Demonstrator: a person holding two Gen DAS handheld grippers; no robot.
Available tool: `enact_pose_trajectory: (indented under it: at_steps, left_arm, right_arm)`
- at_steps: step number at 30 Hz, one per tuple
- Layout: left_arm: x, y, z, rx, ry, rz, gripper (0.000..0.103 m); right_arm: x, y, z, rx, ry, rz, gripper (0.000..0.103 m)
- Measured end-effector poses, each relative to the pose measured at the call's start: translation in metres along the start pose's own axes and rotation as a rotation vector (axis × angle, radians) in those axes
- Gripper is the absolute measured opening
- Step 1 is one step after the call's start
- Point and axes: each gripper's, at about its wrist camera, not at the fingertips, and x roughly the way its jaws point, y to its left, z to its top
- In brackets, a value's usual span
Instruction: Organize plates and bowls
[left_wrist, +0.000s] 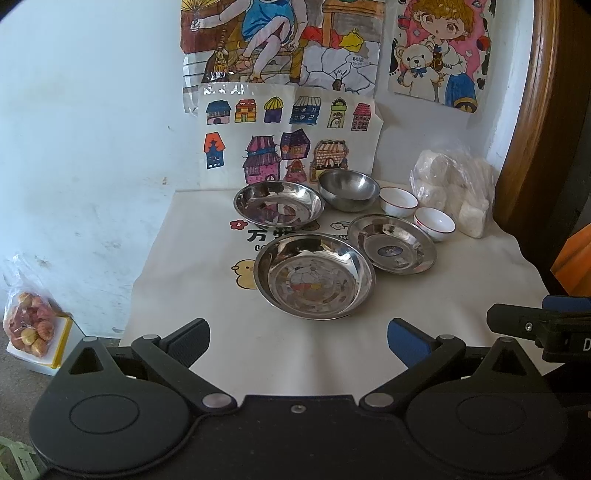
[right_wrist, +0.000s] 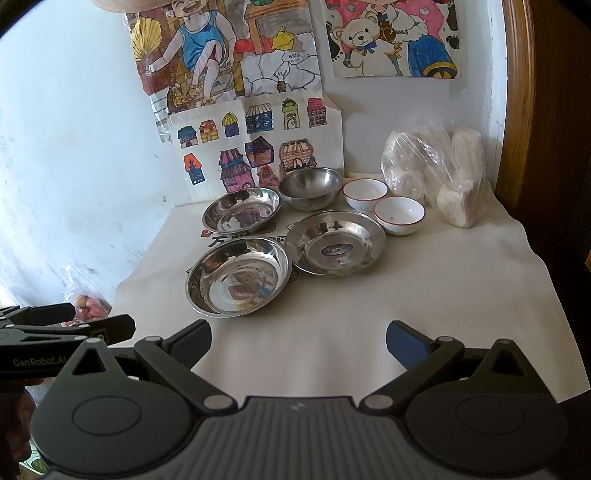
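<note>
Three steel plates lie on the white cloth (left_wrist: 207, 295): a near one (left_wrist: 314, 276) (right_wrist: 238, 276), a far left one (left_wrist: 279, 204) (right_wrist: 242, 210), and a right one with a blue sticker (left_wrist: 391, 249) (right_wrist: 335, 242). A steel bowl (left_wrist: 349, 189) (right_wrist: 310, 187) stands behind them. Two white bowls with red rims (left_wrist: 398, 201) (left_wrist: 434, 223) (right_wrist: 365, 194) (right_wrist: 399, 215) stand to its right. My left gripper (left_wrist: 298, 341) is open and empty, short of the near plate. My right gripper (right_wrist: 298, 341) is open and empty over the cloth's front.
A clear bag of white lumps (left_wrist: 456, 192) (right_wrist: 439, 173) sits at the back right by a wooden frame (left_wrist: 535, 110). Children's drawings (left_wrist: 291, 136) hang on the white wall. A bag of fruit (left_wrist: 31, 326) rests on a box on the floor at left.
</note>
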Motion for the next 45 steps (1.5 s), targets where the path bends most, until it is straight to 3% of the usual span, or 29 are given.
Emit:
enact_pose_trajectory:
  at_steps: [15,28,36,45]
  left_arm:
    - [0.024,0.0,0.005,-0.006,0.04,0.015,0.102]
    - [0.084,0.006,0.032,-0.113,0.137,0.133,0.102]
    - [0.118,0.001,0.059,-0.172,0.192,0.203,0.102]
    - [0.154,0.01,0.079,-0.113,0.266,0.253,0.102]
  right_arm:
    - [0.015,-0.003,0.008,0.0,0.037,-0.006,0.103]
    - [0.075,-0.018,0.035,-0.122,0.141,0.008,0.103]
    - [0.11,-0.022,0.069,-0.257,0.202,0.083,0.103]
    - [0.146,-0.023,0.073,-0.205,0.297,0.161,0.103]
